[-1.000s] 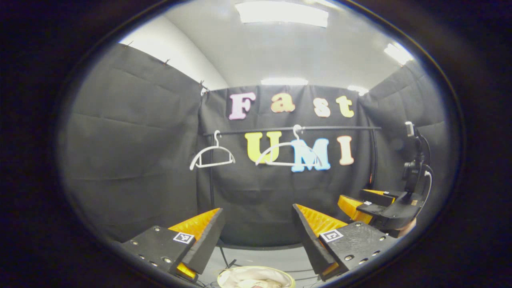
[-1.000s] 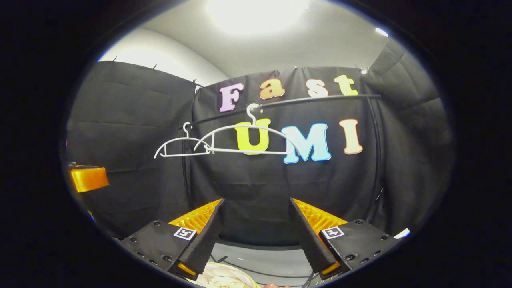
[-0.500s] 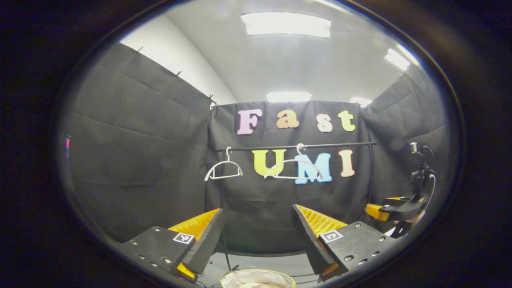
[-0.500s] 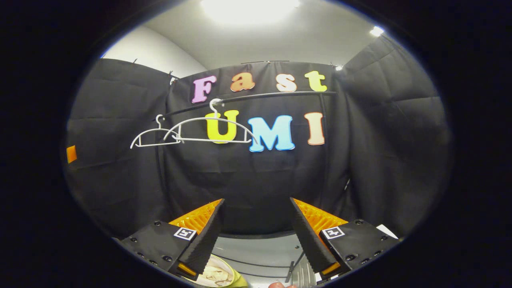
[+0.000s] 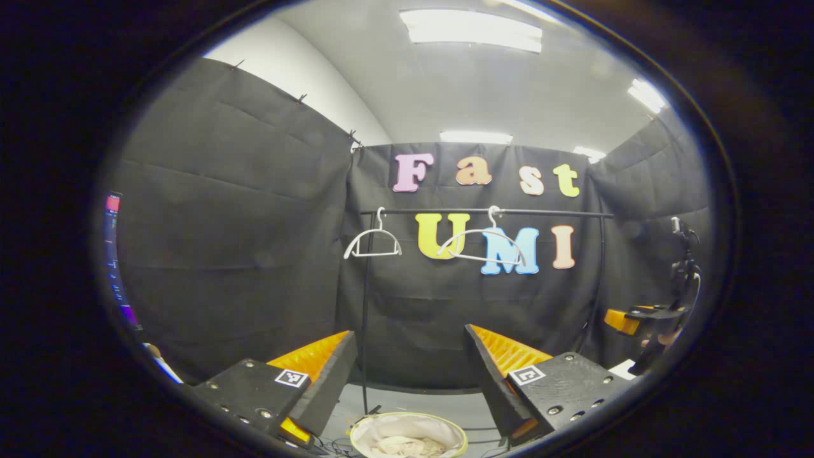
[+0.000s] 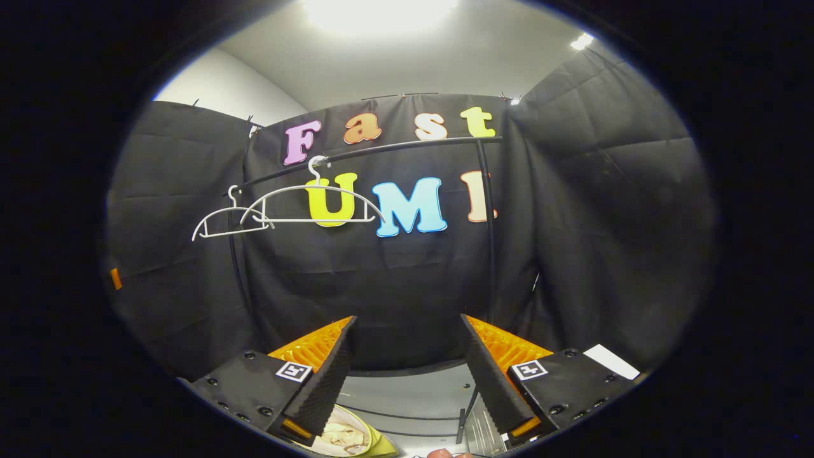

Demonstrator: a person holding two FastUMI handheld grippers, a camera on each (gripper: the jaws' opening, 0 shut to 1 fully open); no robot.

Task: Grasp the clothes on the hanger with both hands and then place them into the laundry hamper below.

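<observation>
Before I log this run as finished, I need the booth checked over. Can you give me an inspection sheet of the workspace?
Surface: grey floor, bare between the gripper fingers.
Job's things: two white hangers on the black rail, both bare; the laundry hamper below holds pale cloth.
Clutter: nothing seen.
Grippers: left gripper open, holding nothing; right gripper open, holding nothing, and seen at the right edge of the left gripper view.
Cables: thin dark cables on the floor by the rack's foot.
Surroundings: black cloth walls, ceiling lights on, a lit screen at far left.
</observation>
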